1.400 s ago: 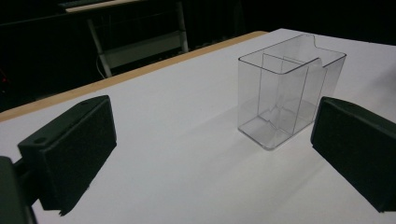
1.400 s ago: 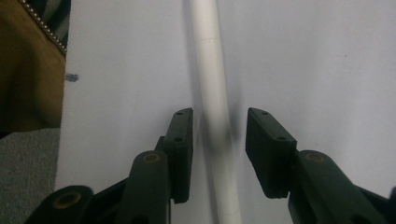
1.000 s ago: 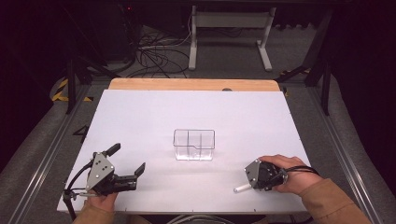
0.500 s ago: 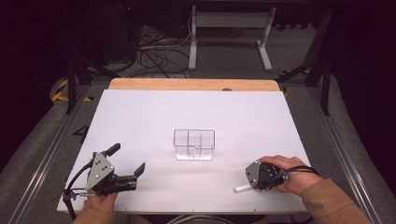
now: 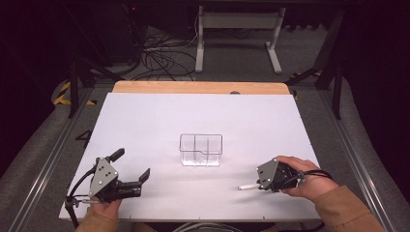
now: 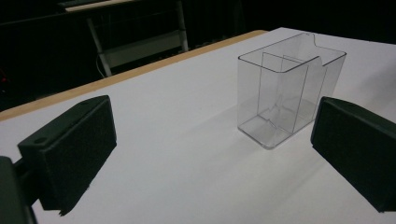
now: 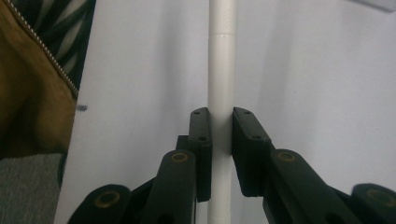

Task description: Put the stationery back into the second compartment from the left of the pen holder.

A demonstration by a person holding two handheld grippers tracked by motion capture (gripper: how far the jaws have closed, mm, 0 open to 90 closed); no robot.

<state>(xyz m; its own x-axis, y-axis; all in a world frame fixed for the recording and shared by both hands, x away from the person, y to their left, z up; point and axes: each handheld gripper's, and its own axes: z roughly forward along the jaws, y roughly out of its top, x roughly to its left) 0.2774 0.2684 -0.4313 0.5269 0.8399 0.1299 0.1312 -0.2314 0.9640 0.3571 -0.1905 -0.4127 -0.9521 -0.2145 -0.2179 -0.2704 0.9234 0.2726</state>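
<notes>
A clear plastic box with inner dividers [image 5: 201, 149] stands upright and empty near the middle of the white table [image 5: 159, 121]. In the left gripper view the same clear box [image 6: 286, 91] sits ahead and to the right between the wide-apart jaws. My left gripper [image 5: 130, 166] rests open at the front left, apart from the box. At the front right my right gripper [image 5: 259, 184] is shut on a white marker [image 5: 248, 186] that lies along the table and points left. The right gripper view shows the white marker [image 7: 221, 79] pinched between the two pads.
The table's wooden far edge [image 5: 198, 87] runs along the back. Beyond it a dark floor holds cables [image 5: 159, 53] and a metal stand [image 5: 237, 34]. A brown sleeve [image 5: 345, 212] comes in at the front right.
</notes>
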